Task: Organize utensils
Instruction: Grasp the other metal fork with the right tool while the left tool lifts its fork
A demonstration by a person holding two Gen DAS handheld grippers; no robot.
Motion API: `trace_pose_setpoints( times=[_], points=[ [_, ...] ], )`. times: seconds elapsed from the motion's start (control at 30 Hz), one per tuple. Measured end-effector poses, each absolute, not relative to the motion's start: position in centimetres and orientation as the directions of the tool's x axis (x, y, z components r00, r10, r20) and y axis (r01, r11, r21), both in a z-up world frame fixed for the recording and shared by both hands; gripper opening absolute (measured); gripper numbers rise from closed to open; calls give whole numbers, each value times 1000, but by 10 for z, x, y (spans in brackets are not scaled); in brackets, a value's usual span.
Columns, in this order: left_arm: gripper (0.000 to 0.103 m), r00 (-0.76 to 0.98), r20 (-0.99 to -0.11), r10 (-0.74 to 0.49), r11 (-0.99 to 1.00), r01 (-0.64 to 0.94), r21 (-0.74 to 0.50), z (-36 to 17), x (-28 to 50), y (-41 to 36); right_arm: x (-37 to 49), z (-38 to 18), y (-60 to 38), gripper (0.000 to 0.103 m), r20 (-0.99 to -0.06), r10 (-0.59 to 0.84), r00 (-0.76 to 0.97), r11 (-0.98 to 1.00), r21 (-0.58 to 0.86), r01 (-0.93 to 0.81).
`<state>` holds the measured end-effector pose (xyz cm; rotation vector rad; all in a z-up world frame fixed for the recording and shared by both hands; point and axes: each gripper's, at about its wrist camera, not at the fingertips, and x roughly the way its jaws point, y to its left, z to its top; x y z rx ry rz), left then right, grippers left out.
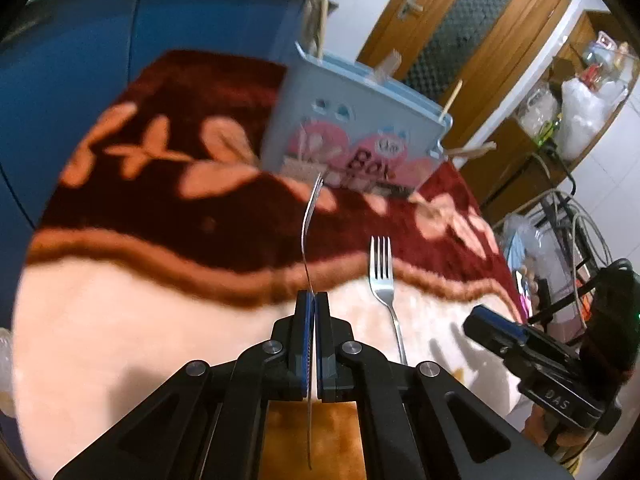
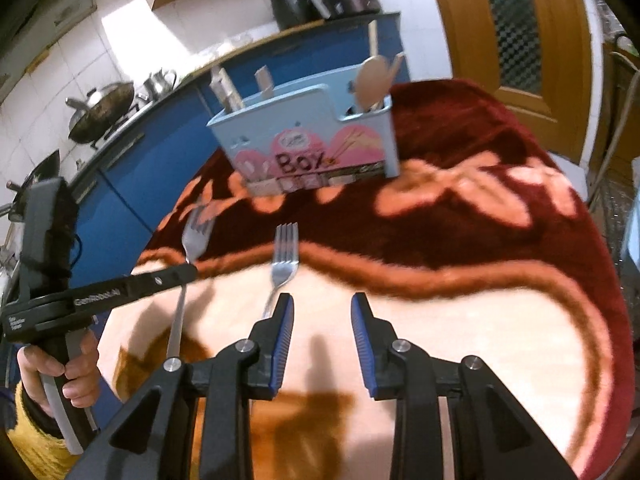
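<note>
The left fingers [image 1: 314, 300] are clenching on a fork [image 1: 307, 236], gripping it partway along the handle, edge-on, with the tines pointing out toward the box [image 1: 352, 132] and the handle end trailing back between the arms of the gripper. In the right wrist view this fork [image 2: 195, 236] is being carried clear of the blanket [image 2: 480, 320], tines up and forward. The right fingers [image 2: 322, 312] are standing released, with nothing between them, just behind and beside the handle of a second fork [image 2: 285, 256] that is lying flat on the blanket, tines toward the box.

Judging by this, the task is partway along: one fork is lifted but not yet delivered, one is still waiting to be picked up, and no other loose utensils are showing on the desk.

The box [image 2: 304, 148] is standing upright further back on the blanket. Its right end compartment is holding a wooden spoon [image 2: 370, 80] and other wooden handles; more wooden sticks are poking up at its left end, though which compartment they are sitting in is hard to tell.
</note>
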<state>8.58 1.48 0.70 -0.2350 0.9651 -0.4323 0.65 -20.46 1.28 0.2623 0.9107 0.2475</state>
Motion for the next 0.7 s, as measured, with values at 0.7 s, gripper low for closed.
trace_pose_setpoints(
  times=[0.7],
  points=[
    [1,668,-579,-468,881,305,-361,38,78,48,81,-14,-140,22,-945,238,226,968,212,-134]
  ],
)
